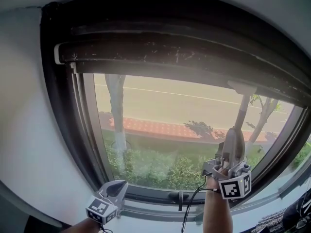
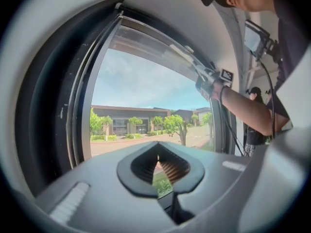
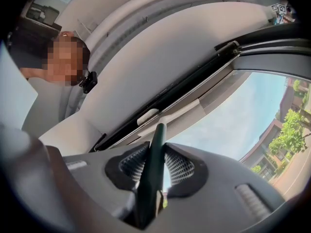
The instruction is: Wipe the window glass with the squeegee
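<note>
The window glass [image 1: 165,130] fills the head view, with trees and a road behind it. My right gripper [image 1: 232,147] is raised at the lower right of the pane, shut on the dark green handle [image 3: 153,164] of the squeegee [image 1: 241,101]. The handle runs upward, and the pale squeegee head [image 1: 241,87] lies against the glass just under the top frame. My left gripper [image 1: 120,185] hangs low by the bottom left corner of the window, shut with nothing between its pads. The left gripper view shows the right gripper [image 2: 208,80] and the forearm against the pane [image 2: 141,91].
A dark rolled blind [image 1: 170,52] spans the top of the window. The dark frame [image 1: 63,125] borders the left side, beside a white wall. A window handle [image 1: 180,198] sits on the bottom rail. A cable [image 1: 192,205] hangs from the right gripper.
</note>
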Available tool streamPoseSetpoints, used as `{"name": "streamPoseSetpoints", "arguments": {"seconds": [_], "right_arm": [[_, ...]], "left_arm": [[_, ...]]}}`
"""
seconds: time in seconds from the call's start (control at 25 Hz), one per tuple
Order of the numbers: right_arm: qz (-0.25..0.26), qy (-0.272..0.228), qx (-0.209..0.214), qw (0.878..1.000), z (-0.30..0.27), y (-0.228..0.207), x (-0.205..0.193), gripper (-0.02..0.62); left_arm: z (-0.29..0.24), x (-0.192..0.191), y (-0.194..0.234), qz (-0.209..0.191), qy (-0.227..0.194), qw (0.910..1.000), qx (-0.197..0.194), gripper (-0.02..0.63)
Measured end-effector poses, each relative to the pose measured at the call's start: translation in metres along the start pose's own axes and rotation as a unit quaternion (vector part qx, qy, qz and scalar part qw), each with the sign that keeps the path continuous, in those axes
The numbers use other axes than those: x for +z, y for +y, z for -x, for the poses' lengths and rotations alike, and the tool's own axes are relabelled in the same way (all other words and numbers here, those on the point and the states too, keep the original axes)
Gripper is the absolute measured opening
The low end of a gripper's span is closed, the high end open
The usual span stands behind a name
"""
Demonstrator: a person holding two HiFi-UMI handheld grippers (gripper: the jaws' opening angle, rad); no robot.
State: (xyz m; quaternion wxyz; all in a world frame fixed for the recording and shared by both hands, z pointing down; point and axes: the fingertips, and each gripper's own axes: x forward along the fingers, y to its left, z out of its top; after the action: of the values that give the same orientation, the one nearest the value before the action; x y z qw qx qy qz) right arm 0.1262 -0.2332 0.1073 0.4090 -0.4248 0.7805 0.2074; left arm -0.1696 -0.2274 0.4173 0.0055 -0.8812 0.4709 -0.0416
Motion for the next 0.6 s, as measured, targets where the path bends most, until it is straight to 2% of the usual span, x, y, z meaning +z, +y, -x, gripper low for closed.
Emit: {"name": "streamPoseSetpoints", "arguments": {"seconds": [0.24,0.6], "right_arm": [[0.023,0.028,-0.002,0.999,0.004,0.002,-0.017,0.104],[-0.004,0.039,-0.038,0.999,0.033,0.006,-0.029,0.104]], "left_arm": [[-0.008,-0.007,-0.014,0.000,0.002,0.9999,-0.011,0.008],[0.004,-0.001,-0.017,-0.009,0.010,0.9991,-0.041,0.007]]}}
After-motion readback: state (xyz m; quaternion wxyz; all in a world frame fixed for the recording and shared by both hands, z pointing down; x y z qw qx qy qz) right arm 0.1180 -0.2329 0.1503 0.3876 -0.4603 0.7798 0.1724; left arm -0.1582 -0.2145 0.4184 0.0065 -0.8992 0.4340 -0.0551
